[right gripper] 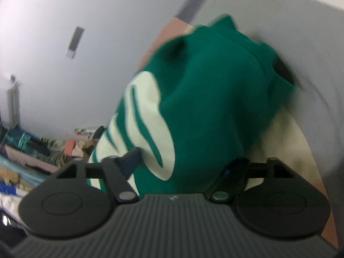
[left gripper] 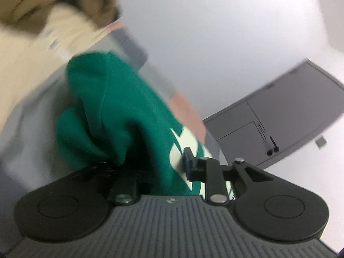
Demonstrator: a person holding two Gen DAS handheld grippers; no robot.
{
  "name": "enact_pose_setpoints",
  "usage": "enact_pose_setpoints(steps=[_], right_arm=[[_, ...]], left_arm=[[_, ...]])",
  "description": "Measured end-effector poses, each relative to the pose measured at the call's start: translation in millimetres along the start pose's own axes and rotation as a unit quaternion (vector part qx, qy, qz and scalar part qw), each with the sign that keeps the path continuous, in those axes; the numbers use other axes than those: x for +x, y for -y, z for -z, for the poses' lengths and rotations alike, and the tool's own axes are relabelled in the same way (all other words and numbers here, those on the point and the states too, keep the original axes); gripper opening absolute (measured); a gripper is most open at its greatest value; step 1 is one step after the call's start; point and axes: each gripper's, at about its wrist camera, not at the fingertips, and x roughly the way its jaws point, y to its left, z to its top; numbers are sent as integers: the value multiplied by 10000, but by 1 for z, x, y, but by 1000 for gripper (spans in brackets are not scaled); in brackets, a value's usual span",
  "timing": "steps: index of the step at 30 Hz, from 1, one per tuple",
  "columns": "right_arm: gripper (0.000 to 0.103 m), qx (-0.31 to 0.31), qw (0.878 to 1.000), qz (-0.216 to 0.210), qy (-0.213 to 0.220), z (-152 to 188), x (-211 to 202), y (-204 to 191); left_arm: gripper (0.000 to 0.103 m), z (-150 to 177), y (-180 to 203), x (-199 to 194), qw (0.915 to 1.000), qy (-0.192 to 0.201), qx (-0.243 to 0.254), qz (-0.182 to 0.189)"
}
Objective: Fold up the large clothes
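Green fabric garment with cream lettering [left gripper: 120, 116] bunched between both tools; left gripper [left gripper: 150, 167] clamped on it; right gripper [right gripper: 182, 167] grasped fold, grey surface [right gripper: 301, 43] beyond.

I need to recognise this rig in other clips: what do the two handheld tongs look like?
Both match: left tongs and right tongs have a grey ribbed body, two round black discs, black linkage arms on silver pivots and blue-padded fingertips. No cables or sleeves show.
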Motion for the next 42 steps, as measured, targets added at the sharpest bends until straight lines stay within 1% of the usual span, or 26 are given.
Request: enact_pose_setpoints(steps=[2,4,5,7,8,9,11,14,18,21,22,23,25,26,29,30,31,32,33,34,35,36,37,38,40,42], right_arm=[[48,-402,9991,-82,146,-7,1,-14],[39,-756,9964,-162,334,-15,0,-26],[37,-906,9949,-186,390,-19,1,-31],[36,-1101,9928,-140,439,-23,5,-37],[36,-1109,9929,-105,425,-24,10,-37],[36,-1104,9931,-56,391,-24,15,-35],[36,-1104,9936,69,244,-21,25,-28],[36,-916,9956,207,44,-15,26,-5],[36,-750,9967,305,-5,-4,13,2],[46,-475,9983,333,15,3,4,2],[59,-377,9987,350,-20,4,4,3],[76,-252,9990,348,-78,6,2,8],[92,111,9994,253,-217,13,1,17],[94,310,9986,282,-309,17,3,23],[96,853,9955,191,-370,21,16,38],[96,870,9955,160,-335,19,22,40],[97,787,9964,162,-272,16,27,39],[101,715,9971,171,-209,13,32,38],[103,701,9973,144,-158,12,37,37],[103,720,9973,93,-76,10,40,36],[103,733,9973,59,33,9,41,36],[103,732,9972,-31,153,8,41,36],[103,677,9972,-154,270,7,40,36],[103,602,9973,-239,335,5,39,37],[103,551,9973,-311,379,4,37,39],[103,568,9972,-304,390,4,35,42]], left_arm=[[24,-8,8,10,9996,4,275,-66],[24,-15,10,20,9986,-30,493,-168],[24,-16,9,27,9982,-48,547,-221],[24,-14,2,34,9981,-116,501,-335],[24,-18,-6,31,9980,-163,459,-400],[24,-19,-16,27,9977,-215,440,-473],[24,-15,-23,31,9969,-315,404,-600],[24,-5,-30,26,9955,-564,13,-757],[24,-1,-34,25,9931,-703,-40,-939],[24,-1,-35,23,9926,-720,-116,-971],[24,-2,-36,23,9925,-727,-151,-974],[24,-2,-36,22,9924,-734,-179,-971],[26,-2,-38,24,9924,-736,-249,-950],[27,-2,-39,23,9924,-736,-306,-937],[27,-5,-45,28,9928,-717,-450,-852],[30,-5,-45,27,9928,-715,-475,-832],[37,-5,-46,27,9928,-723,-511,-802],[43,-6,-49,29,9927,-752,-559,-763],[58,-4,-49,28,9920,-836,-637,-693],[70,-1,-51,28,9909,-958,-740,-586],[75,1,-53,28,9892,-1074,-878,-471],[86,5,-54,27,9871,-1157,-1002,-475],[94,9,-55,26,9844,-1213,-1108,-623],[95,13,-56,23,9834,-1203,-1180,-672],[99,20,-62,20,9804,-1226,-1443,-547],[101,23,-73,23,9737,-1241,-1848,-491]])
